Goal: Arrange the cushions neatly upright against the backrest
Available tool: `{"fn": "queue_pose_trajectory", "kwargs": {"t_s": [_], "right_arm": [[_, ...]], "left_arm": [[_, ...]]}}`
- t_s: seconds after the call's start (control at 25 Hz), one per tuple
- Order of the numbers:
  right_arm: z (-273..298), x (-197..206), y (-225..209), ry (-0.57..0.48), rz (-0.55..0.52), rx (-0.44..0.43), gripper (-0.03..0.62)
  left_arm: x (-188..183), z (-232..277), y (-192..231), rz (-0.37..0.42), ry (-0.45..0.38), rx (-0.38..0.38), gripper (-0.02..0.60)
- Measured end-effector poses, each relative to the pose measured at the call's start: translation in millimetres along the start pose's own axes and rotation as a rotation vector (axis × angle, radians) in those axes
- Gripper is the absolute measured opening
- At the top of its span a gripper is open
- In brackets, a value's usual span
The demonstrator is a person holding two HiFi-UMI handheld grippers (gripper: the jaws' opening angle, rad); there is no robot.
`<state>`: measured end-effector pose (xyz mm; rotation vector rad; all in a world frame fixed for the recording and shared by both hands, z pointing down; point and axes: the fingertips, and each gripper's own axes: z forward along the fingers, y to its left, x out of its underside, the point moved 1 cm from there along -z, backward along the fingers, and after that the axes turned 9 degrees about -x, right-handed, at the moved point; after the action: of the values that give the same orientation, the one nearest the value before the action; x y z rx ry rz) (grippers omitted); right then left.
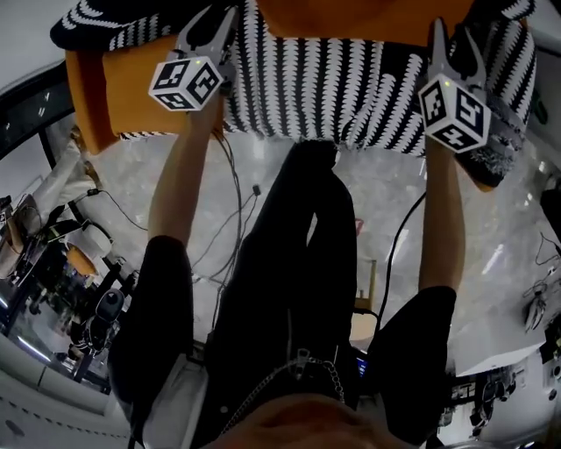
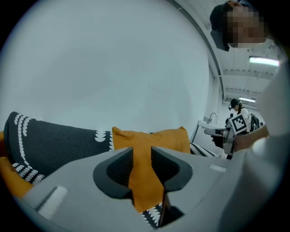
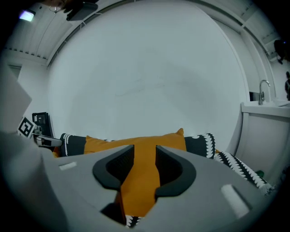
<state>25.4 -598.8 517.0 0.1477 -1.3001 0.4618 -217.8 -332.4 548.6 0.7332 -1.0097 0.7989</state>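
Note:
An orange cushion [image 1: 351, 17] stands at the top of the head view on the sofa's black-and-white patterned cover [image 1: 333, 88]. My left gripper [image 1: 219, 31] is at its left end and my right gripper [image 1: 456, 39] at its right end. In the left gripper view the orange cushion [image 2: 149, 138] shows through the gap of the left gripper [image 2: 142, 158], whose jaws stand apart. The right gripper [image 3: 144, 158] is also open, with the orange cushion [image 3: 136, 145] straight ahead. Dark patterned cushions [image 2: 54, 140] [image 3: 199, 142] flank it against the white wall.
A second orange cushion [image 1: 88, 88] lies at the sofa's left end, and a patterned one [image 1: 500, 35] at the right. My legs stand on the pale floor among cables [image 1: 237, 202]. Equipment [image 1: 53, 263] clutters the left. A sink with a tap [image 3: 265, 97] is at the right.

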Motion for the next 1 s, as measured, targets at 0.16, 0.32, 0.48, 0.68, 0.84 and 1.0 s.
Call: {"fn": "queue_pose_trajectory", "kwargs": {"t_s": [0.16,0.32,0.48,0.68,0.84,1.0], "right_arm": [[-40.5,4.4,48.4,-0.007,-0.007,-0.043,0.129],[-71.2,14.3,58.1,0.006,0.004,-0.091,0.118],[-42.9,62.9,98.3,0.044,0.006,-0.156,0.118],[5.5,112.5,248.5,0.136,-0.024,-0.304,0.118],[25.2,142.9,330.3,0.205,-0.079,-0.425,0.110],[19.0,206.8,441.2,0.290,-0.128,-0.531,0.114]], "left_arm": [[4.4,-50.8,-5.7,0.044,-0.044,-0.040,0.012],[24.3,-70.0,-31.1,0.048,-0.011,-0.073,0.010],[77.4,-75.2,-12.7,0.083,0.036,-0.071,0.010],[102.8,-136.1,98.7,0.155,0.078,-0.156,0.010],[112.1,-171.4,168.1,0.210,0.125,-0.267,0.011],[149.2,-247.3,261.1,0.183,0.153,-0.358,0.011]]}}
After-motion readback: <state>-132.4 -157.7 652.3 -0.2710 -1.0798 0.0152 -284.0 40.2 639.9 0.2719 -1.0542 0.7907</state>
